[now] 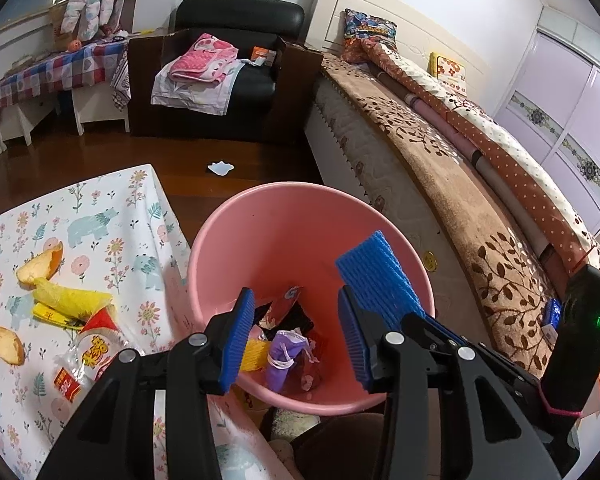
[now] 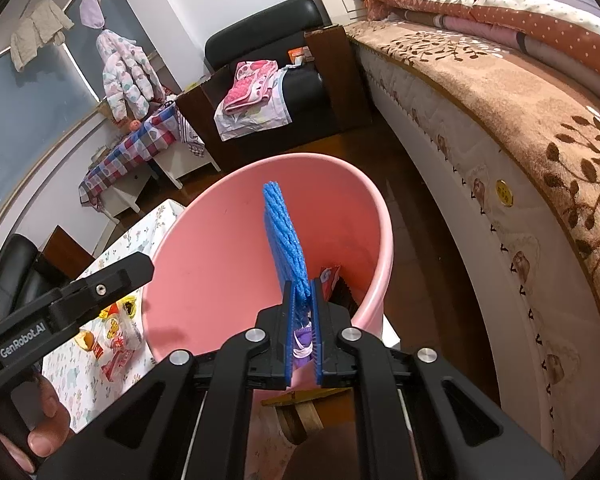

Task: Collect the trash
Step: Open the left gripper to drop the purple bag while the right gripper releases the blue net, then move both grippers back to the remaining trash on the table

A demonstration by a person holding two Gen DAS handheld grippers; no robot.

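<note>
Trash bin (image 1: pixel 284 216): right hand-held gripper (image 2: pixel 303 322) clamps blue foam netting (image 2: pixel 286 236) over it for dropping; left hand-held gripper (image 1: pixel 296 340), jaws apart and empty, hovers above

A home bedroom is showing: a made bed (image 1: pixel 440 148), an armchair (image 1: pixel 236 64) holding folded laundry (pink), a wardrobe (image 1: pixel 572 92).

My left gripper (image 1: pixel 296 332) hangs angled downward with jaws spread and empty, while my right gripper (image 2: pixel 302 320) is clamped tight.
</note>
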